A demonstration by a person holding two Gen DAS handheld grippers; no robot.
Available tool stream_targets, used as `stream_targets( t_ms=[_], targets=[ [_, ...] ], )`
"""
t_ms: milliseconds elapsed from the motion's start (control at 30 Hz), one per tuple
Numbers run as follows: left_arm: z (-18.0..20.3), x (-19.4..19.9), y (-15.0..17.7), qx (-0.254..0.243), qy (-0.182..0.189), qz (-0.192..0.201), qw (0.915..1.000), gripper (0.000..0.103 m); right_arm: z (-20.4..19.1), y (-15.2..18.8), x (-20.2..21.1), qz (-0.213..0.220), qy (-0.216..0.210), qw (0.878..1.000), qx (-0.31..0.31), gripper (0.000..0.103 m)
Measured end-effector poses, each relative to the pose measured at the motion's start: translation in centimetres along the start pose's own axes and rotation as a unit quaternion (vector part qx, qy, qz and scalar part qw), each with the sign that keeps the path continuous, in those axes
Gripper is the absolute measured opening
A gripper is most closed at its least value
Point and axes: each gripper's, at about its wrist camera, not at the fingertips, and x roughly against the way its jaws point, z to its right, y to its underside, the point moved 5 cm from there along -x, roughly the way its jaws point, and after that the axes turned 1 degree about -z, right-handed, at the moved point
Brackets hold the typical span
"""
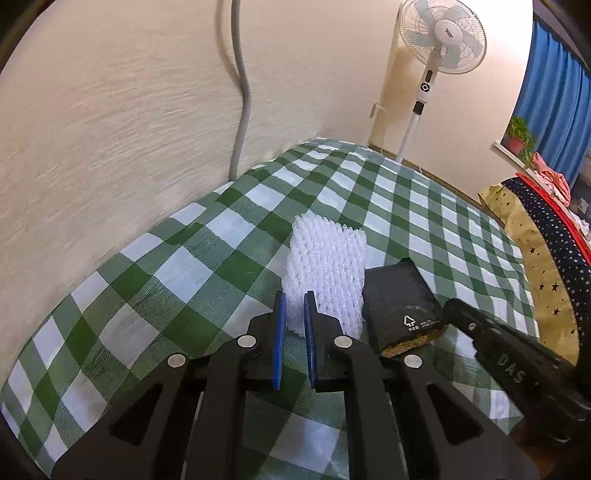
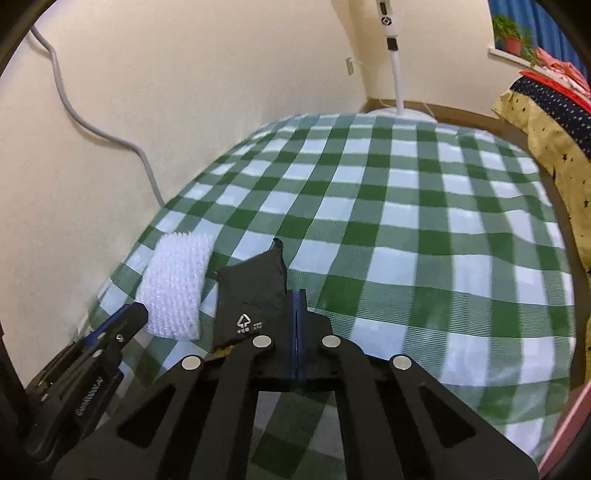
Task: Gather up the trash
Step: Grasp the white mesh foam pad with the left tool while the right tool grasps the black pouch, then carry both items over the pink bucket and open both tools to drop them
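1. Table (image 2: 424, 206): covered by a green-and-white checked cloth and set against a cream wall. A grey cable (image 1: 242, 92) hangs down the wall to the table's far edge. A white standing fan (image 1: 441, 35) stands beyond the far corner.

2. White foam net sleeve (image 1: 327, 273): trash item, standing on the cloth near the front, on the wall side. In the right wrist view it sits just beside the black wrapper.

3. Black wrapper (image 2: 255, 295): trash item, a crumpled dark packet with a white recycling mark, lying on the cloth directly right of the foam sleeve.

4. Left gripper (image 1: 294, 314): blue-padded fingers drawn in on the near lower corner of the foam sleeve, which fills the narrow gap between the pads. Clamped on the sleeve.

5. Right gripper (image 2: 297, 306): fingers pressed together with no visible gap. The right edge of the black wrapper runs into the line where the pads meet. Whether the wrapper is actually pinched cannot be told; its edge is touching the left finger (image 2: 291, 314).
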Motion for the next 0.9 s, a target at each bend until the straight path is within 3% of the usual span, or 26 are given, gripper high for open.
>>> stream_targets(
  t_ms=[400,900],
  targets=[
    [1.8,4.4,0.3,-0.035,0.029,0.018,0.9988,0.010,0.3,0.0,8.2,0.044,0.031,0.999,0.005,0.000],
    [5.8,11.2,3.7,-0.124,0.091,0.038,0.9874,0.010,3.8,5.4,20.5,0.095,0.081,0.992,-0.023,0.000]
  ],
)
